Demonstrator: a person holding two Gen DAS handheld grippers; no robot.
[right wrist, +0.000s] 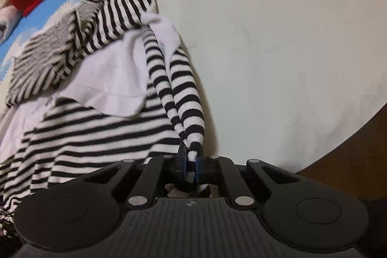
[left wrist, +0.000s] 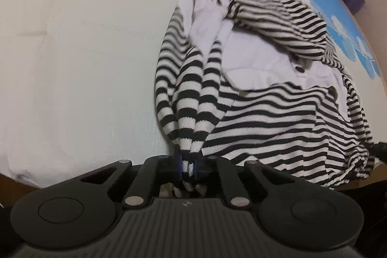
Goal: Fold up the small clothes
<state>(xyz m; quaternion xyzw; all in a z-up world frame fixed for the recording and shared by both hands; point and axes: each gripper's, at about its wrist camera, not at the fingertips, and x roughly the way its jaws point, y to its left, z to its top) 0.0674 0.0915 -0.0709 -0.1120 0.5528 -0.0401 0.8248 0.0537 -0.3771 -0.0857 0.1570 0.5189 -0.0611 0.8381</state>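
White bedding with a blue flower print lies under your work. Your left gripper is clamped tight on a bunched edge of the black-and-white striped top, which spreads away up and to the right of it. Your right gripper pinches another bunched edge (same garment), the cloth fanning out to its left.
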